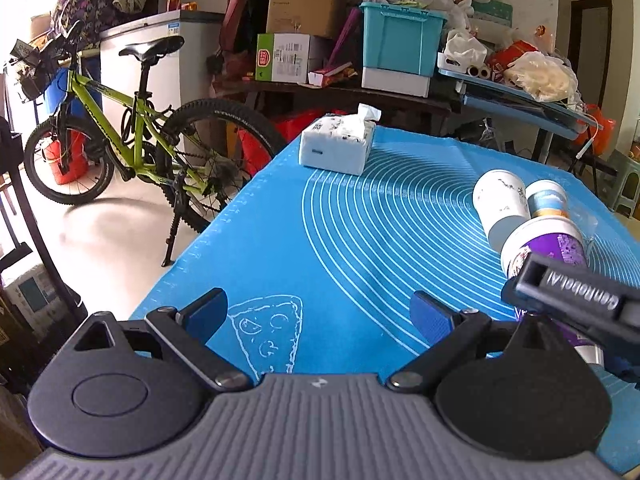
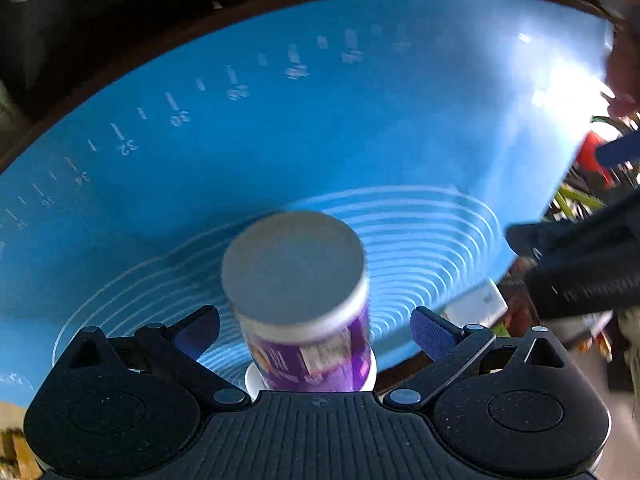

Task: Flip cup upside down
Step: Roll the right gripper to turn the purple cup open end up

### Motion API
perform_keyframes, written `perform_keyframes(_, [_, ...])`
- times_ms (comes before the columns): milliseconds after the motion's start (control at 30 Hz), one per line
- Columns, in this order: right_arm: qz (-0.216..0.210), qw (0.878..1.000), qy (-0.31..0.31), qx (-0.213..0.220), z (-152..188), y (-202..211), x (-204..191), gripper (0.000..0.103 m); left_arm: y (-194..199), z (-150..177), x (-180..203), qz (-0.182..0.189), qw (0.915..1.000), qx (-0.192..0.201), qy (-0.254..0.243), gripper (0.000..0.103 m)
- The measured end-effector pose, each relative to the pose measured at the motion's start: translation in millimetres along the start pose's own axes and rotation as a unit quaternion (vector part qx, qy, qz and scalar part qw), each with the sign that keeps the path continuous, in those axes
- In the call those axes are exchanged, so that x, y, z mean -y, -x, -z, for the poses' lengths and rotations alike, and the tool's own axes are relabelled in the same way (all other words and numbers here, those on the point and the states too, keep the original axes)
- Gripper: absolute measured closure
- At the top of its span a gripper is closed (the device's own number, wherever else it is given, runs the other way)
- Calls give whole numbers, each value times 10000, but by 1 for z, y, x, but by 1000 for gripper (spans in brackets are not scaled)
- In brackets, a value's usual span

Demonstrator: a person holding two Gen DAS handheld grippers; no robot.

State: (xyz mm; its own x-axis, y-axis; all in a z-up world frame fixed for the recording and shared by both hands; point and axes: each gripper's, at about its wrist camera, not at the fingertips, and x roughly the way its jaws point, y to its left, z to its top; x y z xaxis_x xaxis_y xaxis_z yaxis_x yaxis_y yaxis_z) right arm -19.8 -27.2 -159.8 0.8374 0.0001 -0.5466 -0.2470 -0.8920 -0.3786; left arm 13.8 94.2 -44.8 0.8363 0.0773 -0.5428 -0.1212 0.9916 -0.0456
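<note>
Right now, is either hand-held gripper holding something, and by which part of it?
Neither is. The right hand-held gripper stands open around the purple cup, its fingers apart from the cup's sides. The left hand-held gripper is open, with nothing between its fingers.

From my left wrist view, a mat [image 1: 360, 240] covers the desk. A tissue pack [image 1: 340, 144] sits on its far left part. Three cups cluster at the right: one cup [image 1: 540, 248] nearest, two others [image 1: 500, 204] behind it. A bicycle [image 1: 132, 136] stands on the floor left of the desk.

Three cups [image 1: 544, 246], one tissue pack [image 1: 338, 146], one bicycle [image 1: 132, 136], two grippers [image 1: 316, 316].
</note>
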Motion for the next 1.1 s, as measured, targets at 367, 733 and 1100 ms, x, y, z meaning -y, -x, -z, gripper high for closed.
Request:
perform_keyframes(367, [-239, 9996, -38, 137, 6, -9, -7, 38, -5, -2, -4, 42, 9999, -76, 68, 6])
perform_keyframes(733, [-91, 9908, -1307, 334, 33, -4, 11, 39, 1, -9, 3, 96, 9999, 89, -57, 6])
perform_keyframes(1100, [-4, 8864, -4539, 910, 100, 29, 35, 39, 9, -22, 30, 323, 9979, 393, -389, 6])
